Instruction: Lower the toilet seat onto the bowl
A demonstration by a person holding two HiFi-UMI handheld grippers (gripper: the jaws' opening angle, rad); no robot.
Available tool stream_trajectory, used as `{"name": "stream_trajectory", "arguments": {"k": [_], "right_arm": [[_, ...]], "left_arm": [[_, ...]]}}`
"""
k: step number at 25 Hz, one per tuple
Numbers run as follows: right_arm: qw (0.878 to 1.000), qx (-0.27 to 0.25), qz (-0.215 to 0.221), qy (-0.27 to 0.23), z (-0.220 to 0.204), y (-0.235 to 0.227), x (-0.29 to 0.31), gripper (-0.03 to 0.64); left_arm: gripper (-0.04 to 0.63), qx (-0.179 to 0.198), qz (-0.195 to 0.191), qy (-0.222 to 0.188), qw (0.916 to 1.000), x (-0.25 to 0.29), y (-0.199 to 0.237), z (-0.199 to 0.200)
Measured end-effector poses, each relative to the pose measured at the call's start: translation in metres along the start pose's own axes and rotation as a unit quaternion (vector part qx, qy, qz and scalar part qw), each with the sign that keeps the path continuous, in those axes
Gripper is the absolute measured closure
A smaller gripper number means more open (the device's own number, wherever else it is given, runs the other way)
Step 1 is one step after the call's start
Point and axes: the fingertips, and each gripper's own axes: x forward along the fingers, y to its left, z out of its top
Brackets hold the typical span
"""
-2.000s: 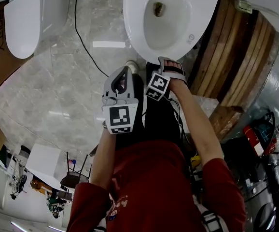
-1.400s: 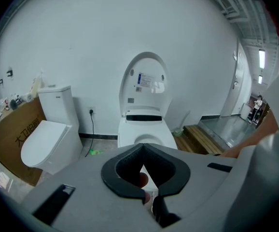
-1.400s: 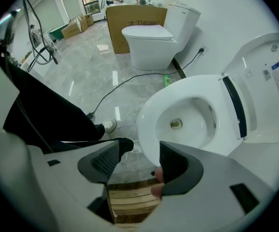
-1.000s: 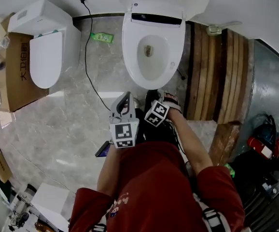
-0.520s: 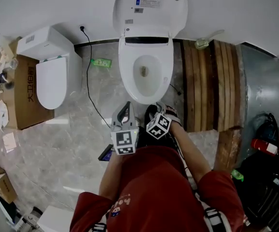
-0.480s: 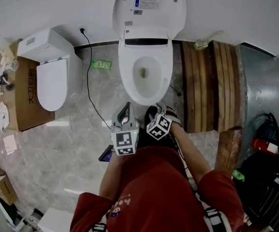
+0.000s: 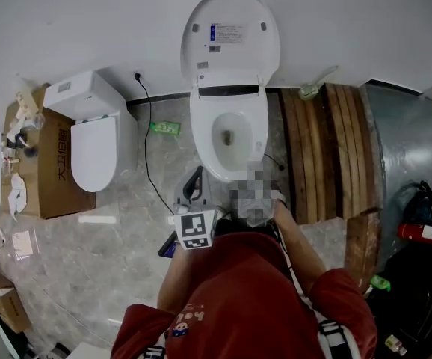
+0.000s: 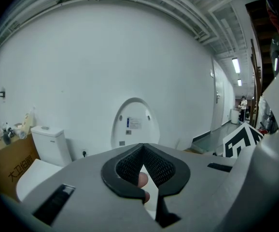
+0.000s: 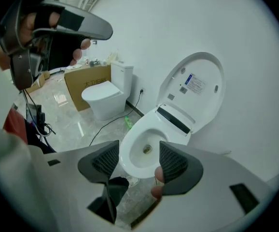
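The white toilet bowl (image 7: pixel 229 137) stands against the wall with its seat and lid (image 7: pixel 231 32) raised upright. My left gripper (image 7: pixel 196 176) hovers low in front of the bowl's left side, apart from it. Its jaws are shut with nothing between them. In the left gripper view the raised seat and lid (image 8: pixel 134 122) show beyond the left gripper (image 8: pixel 143 151). My right gripper (image 9: pixel 139 161) is open, and the toilet bowl (image 9: pixel 146 146) shows between its jaws, with the raised seat and lid (image 9: pixel 197 88) behind. A blurred patch covers this gripper in the head view.
A second toilet (image 7: pixel 96 152) with its lid down stands left, beside a cardboard box (image 7: pixel 48 174). A black cable (image 7: pixel 147 163) runs across the marble floor. Wooden planks (image 7: pixel 328 152) lie right of the bowl. A red extinguisher (image 7: pixel 418 230) is far right.
The head view has pulled back and tilted up, so the toilet looks smaller and its raised seat and lid have come into view. Both grippers stay in front of the bowl.
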Motion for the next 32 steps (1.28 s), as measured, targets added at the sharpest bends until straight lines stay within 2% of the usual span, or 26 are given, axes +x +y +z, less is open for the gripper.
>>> {"name": "stream_trajectory", "arguments": {"k": [6, 12, 17, 21, 25, 27, 30, 32], "right_arm": [[0.996, 0.036, -0.041, -0.072, 0.044, -0.031, -0.04, 0.376], [0.98, 0.07, -0.086, -0.164, 0.093, -0.066, -0.091, 0.376], [0.955, 0.101, -0.123, -0.249, 0.132, -0.087, -0.14, 0.376], [0.929, 0.124, -0.144, -0.318, 0.155, -0.097, -0.177, 0.376], [0.898, 0.12, -0.19, -0.377, 0.167, -0.105, -0.209, 0.376], [0.885, 0.113, -0.213, -0.399, 0.17, -0.11, -0.221, 0.376], [0.872, 0.109, -0.236, -0.414, 0.172, -0.115, -0.228, 0.376], [0.869, 0.112, -0.239, -0.418, 0.172, -0.115, -0.23, 0.376]], "left_arm": [[0.583, 0.002, 0.007, -0.04, 0.9992, -0.007, 0.011, 0.035], [0.583, 0.012, 0.01, -0.084, 0.9963, -0.016, 0.017, 0.074], [0.583, 0.029, 0.014, -0.119, 0.9923, -0.025, 0.023, 0.111], [0.583, 0.036, 0.015, -0.148, 0.9882, -0.034, 0.025, 0.137], [0.583, 0.012, 0.026, -0.182, 0.9828, -0.046, 0.027, 0.161], [0.583, 0.012, 0.031, -0.187, 0.9817, -0.048, 0.028, 0.165], [0.583, 0.02, 0.033, -0.186, 0.9817, -0.046, 0.028, 0.164], [0.583, 0.021, 0.031, -0.187, 0.9816, -0.045, 0.026, 0.164]]}}
